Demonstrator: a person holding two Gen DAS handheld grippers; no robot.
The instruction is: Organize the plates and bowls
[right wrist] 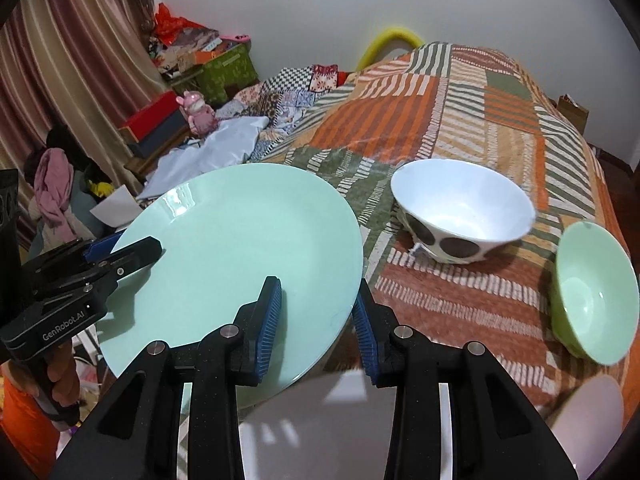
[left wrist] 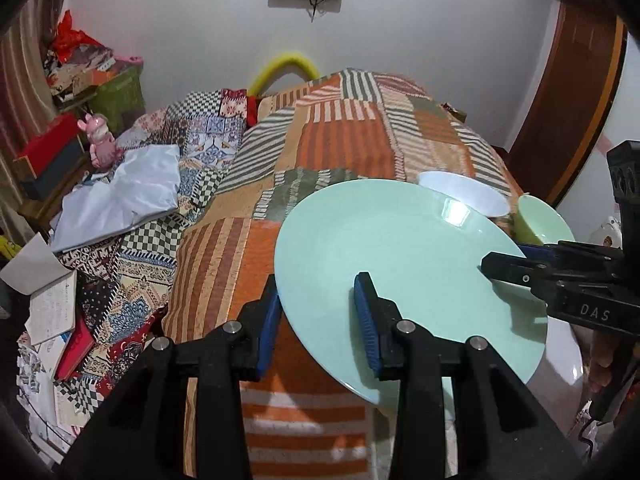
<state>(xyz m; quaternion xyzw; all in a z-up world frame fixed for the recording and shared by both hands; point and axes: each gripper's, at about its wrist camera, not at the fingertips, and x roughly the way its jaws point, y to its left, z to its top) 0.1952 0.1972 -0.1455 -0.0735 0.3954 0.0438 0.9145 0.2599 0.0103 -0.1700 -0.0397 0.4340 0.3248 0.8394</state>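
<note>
A pale green plate [left wrist: 400, 264] is held up above the patchwork bed, also in the right wrist view [right wrist: 240, 248]. My left gripper [left wrist: 320, 320] straddles its left rim, one pad above and one below, with a visible gap. My right gripper [right wrist: 318, 316] straddles its right rim the same way; it shows in the left wrist view [left wrist: 520, 268]. A white bowl with dark dots [right wrist: 464, 216] and a green bowl [right wrist: 592, 292] lie on the bed to the right. A white plate [right wrist: 340, 420] lies under the green plate.
The striped patchwork bedspread [left wrist: 340, 140] covers the bed. Left of it are a grey cloth [left wrist: 120, 196], books and papers [left wrist: 52, 312], a pink toy [left wrist: 98, 140] and boxes. A curtain [right wrist: 60, 60] hangs at far left.
</note>
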